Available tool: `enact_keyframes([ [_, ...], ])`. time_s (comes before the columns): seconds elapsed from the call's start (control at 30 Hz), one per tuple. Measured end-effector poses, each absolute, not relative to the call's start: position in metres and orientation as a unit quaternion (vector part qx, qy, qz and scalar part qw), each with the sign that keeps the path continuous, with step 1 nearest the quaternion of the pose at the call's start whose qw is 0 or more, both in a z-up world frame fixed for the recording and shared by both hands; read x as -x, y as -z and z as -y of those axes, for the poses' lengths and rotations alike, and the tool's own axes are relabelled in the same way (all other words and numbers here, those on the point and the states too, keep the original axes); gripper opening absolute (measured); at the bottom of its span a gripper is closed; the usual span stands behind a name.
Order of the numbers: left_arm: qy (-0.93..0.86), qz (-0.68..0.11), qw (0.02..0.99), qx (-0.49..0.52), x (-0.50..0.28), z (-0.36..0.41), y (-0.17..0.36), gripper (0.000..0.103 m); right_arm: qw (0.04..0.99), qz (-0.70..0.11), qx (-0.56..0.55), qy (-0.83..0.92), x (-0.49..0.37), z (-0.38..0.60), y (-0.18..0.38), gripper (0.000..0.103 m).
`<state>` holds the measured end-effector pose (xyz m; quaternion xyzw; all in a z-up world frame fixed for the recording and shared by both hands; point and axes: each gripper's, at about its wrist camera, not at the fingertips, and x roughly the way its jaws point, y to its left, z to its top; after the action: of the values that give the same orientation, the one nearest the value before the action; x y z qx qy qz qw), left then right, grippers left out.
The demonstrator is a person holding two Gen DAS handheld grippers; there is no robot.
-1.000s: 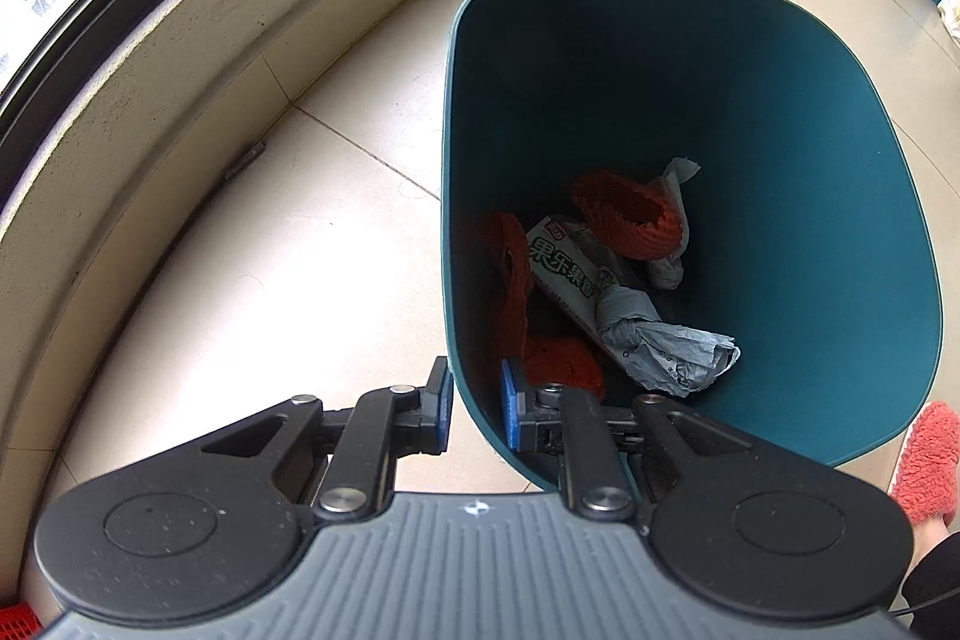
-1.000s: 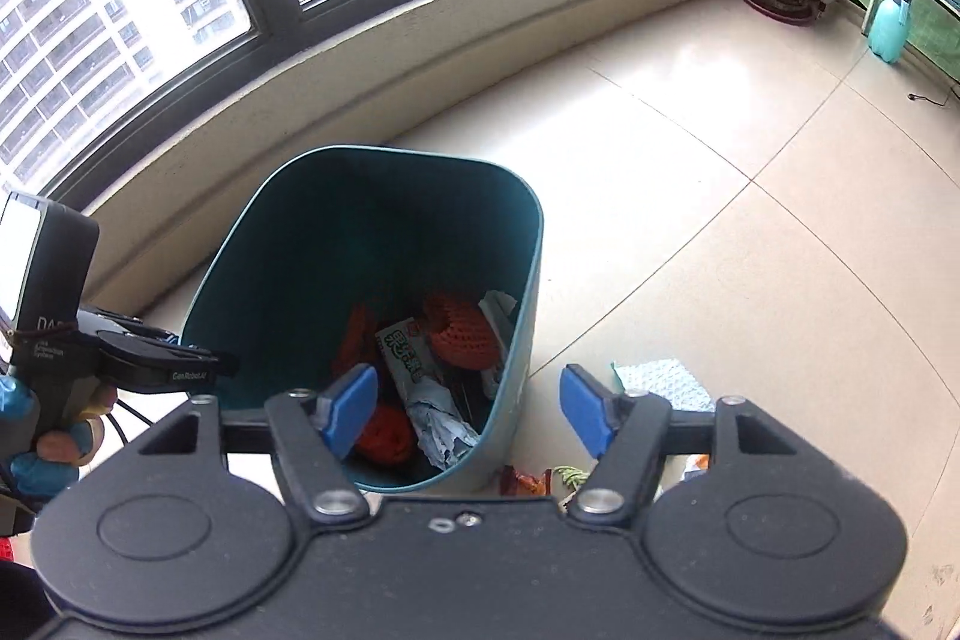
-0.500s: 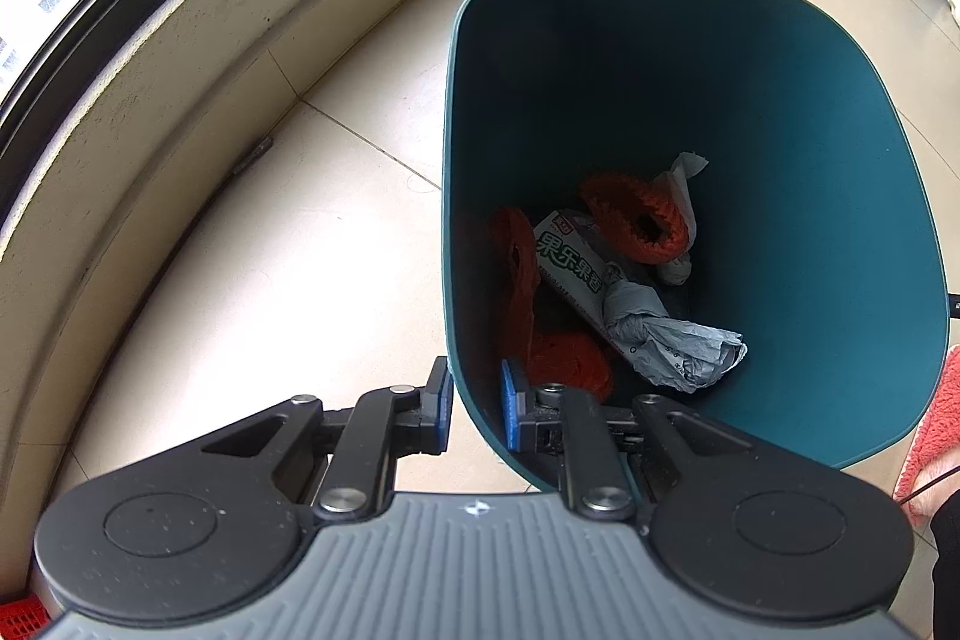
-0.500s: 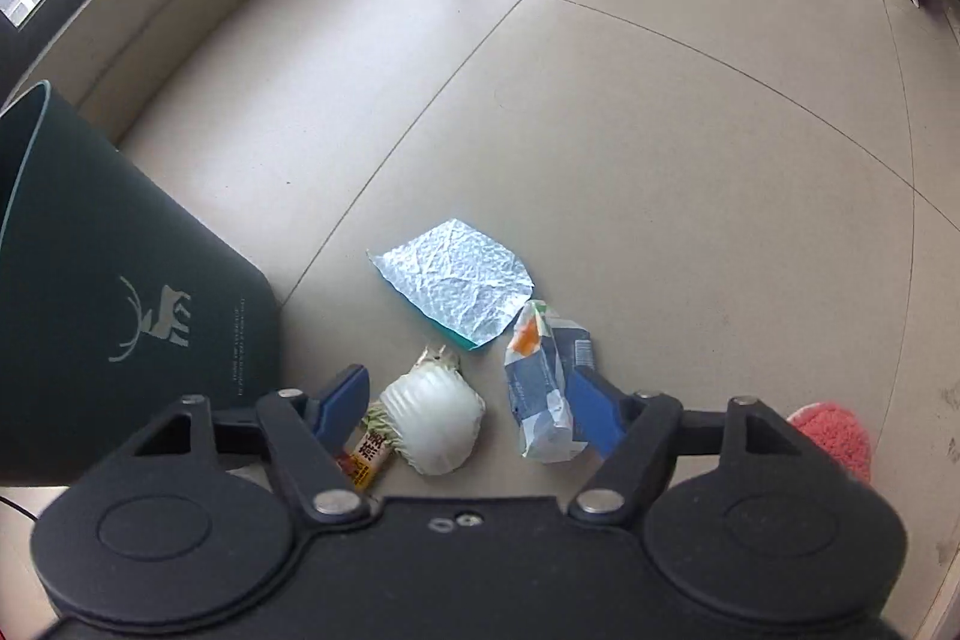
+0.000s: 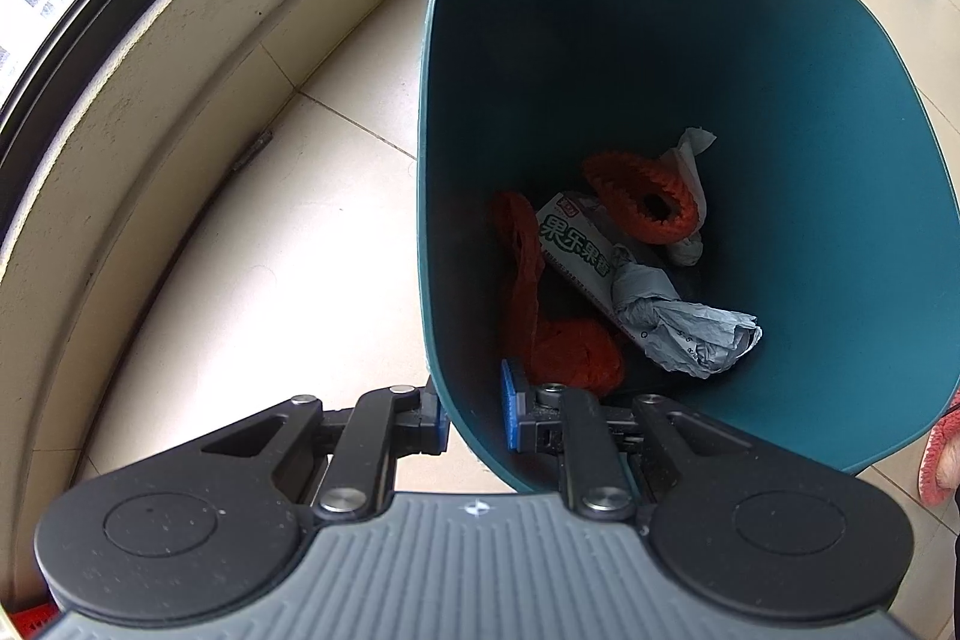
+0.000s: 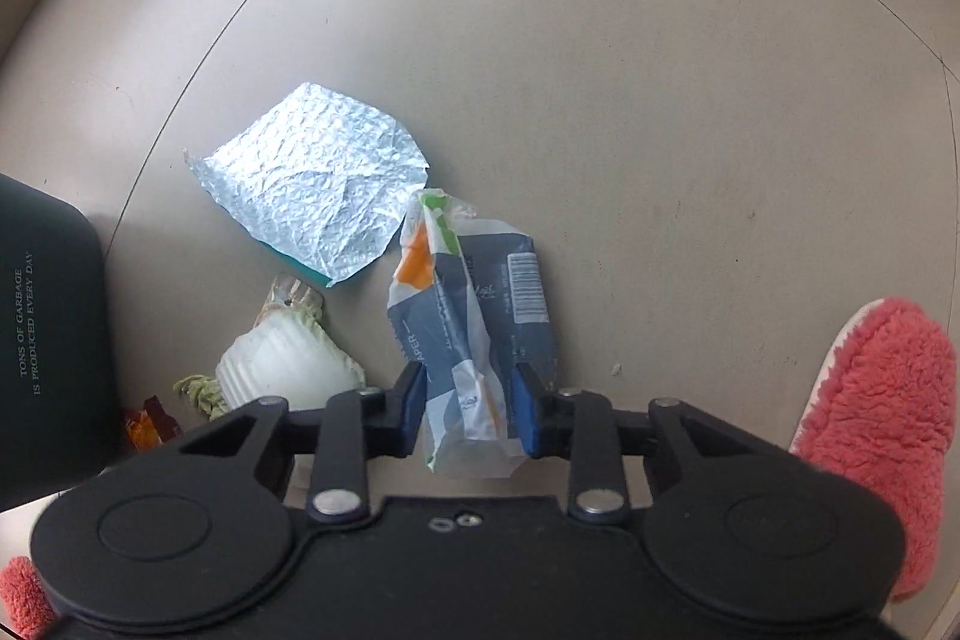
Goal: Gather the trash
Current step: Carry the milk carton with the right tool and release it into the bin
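A teal trash bin [image 5: 780, 160] stands on the tiled floor, and my left gripper [image 5: 474, 412] is shut on its near rim, one pad outside and one inside. Inside lie orange netting [image 5: 648, 202], a printed wrapper [image 5: 570, 244] and crumpled grey paper [image 5: 690, 334]. My right gripper [image 6: 468, 412] points straight down at the floor. Its jaws are closing on a blue and white wrapper [image 6: 468, 304], and both pads touch the wrapper's sides. Beside the wrapper lie a crinkled silver foil sheet [image 6: 312, 190] and a white ribbed paper cup [image 6: 282, 370].
In the right wrist view the bin's dark outer wall [image 6: 48, 340] stands at the left, with a small orange wrapper [image 6: 144, 424] at its foot. A pink fluffy slipper [image 6: 870, 400] is at the right. A curved low wall under the window [image 5: 150, 100] runs left of the bin.
My right gripper swung from over the bin down to the floor trash, and its jaws closed from wide open onto the blue and white wrapper. The left gripper kept its hold on the bin rim.
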<state>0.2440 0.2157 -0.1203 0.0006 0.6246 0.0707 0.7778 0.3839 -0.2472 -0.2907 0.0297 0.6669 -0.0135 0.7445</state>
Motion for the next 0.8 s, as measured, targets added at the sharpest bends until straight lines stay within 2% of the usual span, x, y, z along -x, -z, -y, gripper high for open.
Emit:
enact_keyframes([
  [0.17, -0.071, -0.625, 0.777, 0.001, -0.243, -0.216, 0.12, 0.016, 0.752, -0.659, -0.019, 0.015, -0.377, 0.251, 0.279, 0.008],
  [0.33, -0.07, -0.622, 0.78, -0.001, -0.244, -0.216, 0.119, 0.016, 0.761, -0.648, -0.013, 0.004, -0.363, 0.249, 0.243, 0.007],
  [0.67, -0.064, -0.622, 0.78, 0.022, -0.24, -0.224, 0.112, 0.016, 0.828, -0.552, -0.019, -0.098, -0.328, 0.198, 0.071, 0.007],
  [0.8, -0.062, -0.619, 0.783, 0.027, -0.24, -0.225, 0.109, 0.016, 0.845, -0.516, -0.006, -0.14, -0.317, 0.168, 0.019, 0.007],
])
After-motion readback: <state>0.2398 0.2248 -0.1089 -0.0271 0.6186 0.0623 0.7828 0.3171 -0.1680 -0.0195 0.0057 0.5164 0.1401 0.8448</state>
